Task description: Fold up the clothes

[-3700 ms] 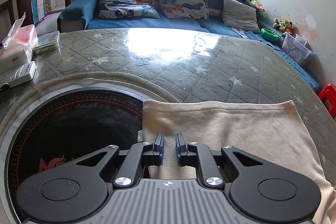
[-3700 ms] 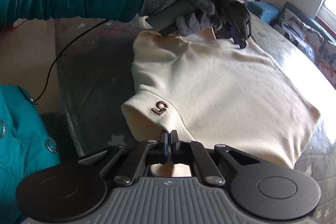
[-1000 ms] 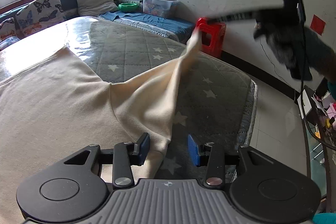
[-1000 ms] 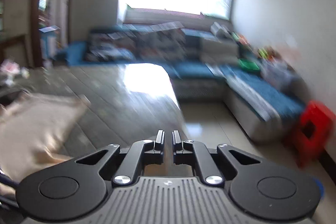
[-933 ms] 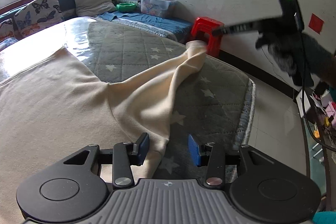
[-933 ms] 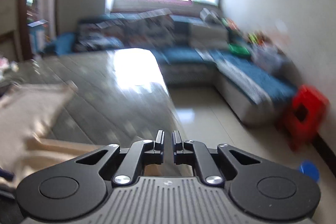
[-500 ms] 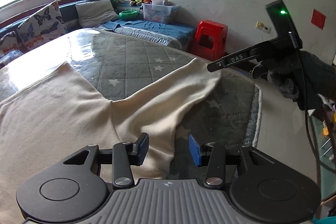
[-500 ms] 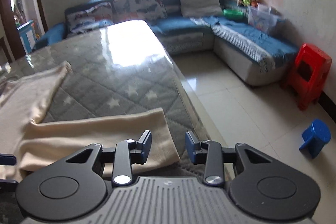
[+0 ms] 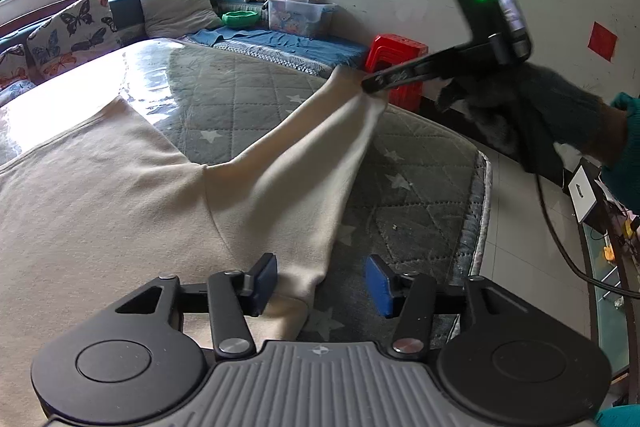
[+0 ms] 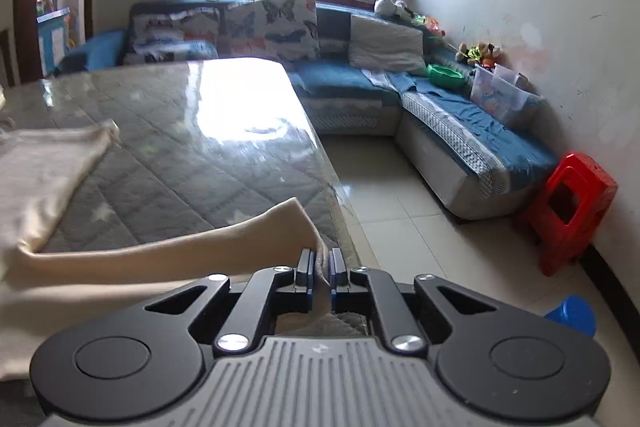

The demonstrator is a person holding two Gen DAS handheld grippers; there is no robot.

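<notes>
Left tool: jaws opening, astride the sleeve's shoulder end, pads not pressing; likely steadying the fold line.
Garment: cream top spread flat on the bench, at 9 o'clock of the left tool.
Sleeve: stretched taut toward 1 o'clock.
Right tool: clamped on the cuff, lifting it for folding.
Clear bin: far on the sofa, contents unclear.

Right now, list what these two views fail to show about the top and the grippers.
- Top: its left side runs off the left wrist view's edge; collar unseen.
- Sleeve cuff: the right gripper, shut on it, covers the end in the right wrist view.
- Same cuff, left wrist view: motion blur.
- Left gripper, jaws opening: its body hides the hem below.
</notes>
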